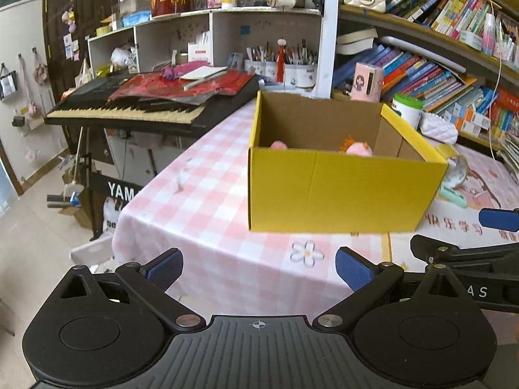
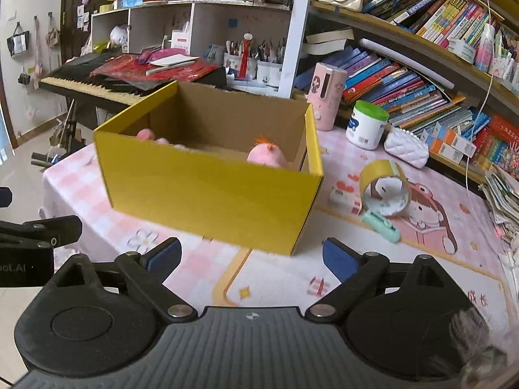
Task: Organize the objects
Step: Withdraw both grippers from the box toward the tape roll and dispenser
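Left wrist: our left hand-held gripper [image 1: 258, 270] gapes empty over the counter [image 1: 207, 201]; box [image 1: 340, 191] ahead holds pink toys [image 1: 356, 147]. Right wrist: right hand-held gripper [image 2: 251, 257] spread empty, box just ahead, tape [image 2: 386, 191] beside it

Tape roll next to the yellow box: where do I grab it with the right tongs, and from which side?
Grip the tape roll across its yellow band, one finger inside the open core and one outside. It stands on edge beside the yellow box, its hollow facing the camera, so come in from the front and above. The right tongs are open and empty. Keep off the mint-green item at its base.
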Tool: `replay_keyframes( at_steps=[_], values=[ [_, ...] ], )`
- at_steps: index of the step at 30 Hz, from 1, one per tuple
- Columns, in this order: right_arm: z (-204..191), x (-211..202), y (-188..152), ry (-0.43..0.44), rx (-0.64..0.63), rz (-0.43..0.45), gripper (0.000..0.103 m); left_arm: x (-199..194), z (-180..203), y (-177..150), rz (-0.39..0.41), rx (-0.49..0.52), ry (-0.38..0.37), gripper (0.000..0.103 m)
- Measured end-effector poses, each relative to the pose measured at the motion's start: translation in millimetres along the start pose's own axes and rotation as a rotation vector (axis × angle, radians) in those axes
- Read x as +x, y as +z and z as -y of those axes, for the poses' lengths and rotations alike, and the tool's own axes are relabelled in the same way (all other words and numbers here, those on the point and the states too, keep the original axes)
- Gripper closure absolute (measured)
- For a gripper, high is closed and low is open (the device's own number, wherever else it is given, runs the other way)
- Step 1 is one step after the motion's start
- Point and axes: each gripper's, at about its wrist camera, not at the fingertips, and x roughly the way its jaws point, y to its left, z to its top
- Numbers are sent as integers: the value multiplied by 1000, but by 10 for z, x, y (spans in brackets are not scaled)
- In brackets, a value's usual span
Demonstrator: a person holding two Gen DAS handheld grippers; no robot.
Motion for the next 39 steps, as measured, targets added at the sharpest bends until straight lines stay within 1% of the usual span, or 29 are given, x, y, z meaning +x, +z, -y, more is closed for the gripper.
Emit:
replay_keyframes(
  at_steps=[10,18,25,34,39],
  values=[
    [-88,-207,-254,-17,61,-35,7,-171,-37,-234,-34,45,-23,2],
    [-91,-384,-431,-53,97,-44,7,-198,6,-346,-63,70,-77,2],
    [42,-507,-535,-119,134,-59,7,-170,207,-344,-71,115,-160,2],
    [408,-680,-663,-247,210,-68,7,-90,649,-269,-66,205,-286,2],
    [623,-733,-714,-306,258,-73,7,-62,860,-233,-61,252,-339,2]
  ],
)
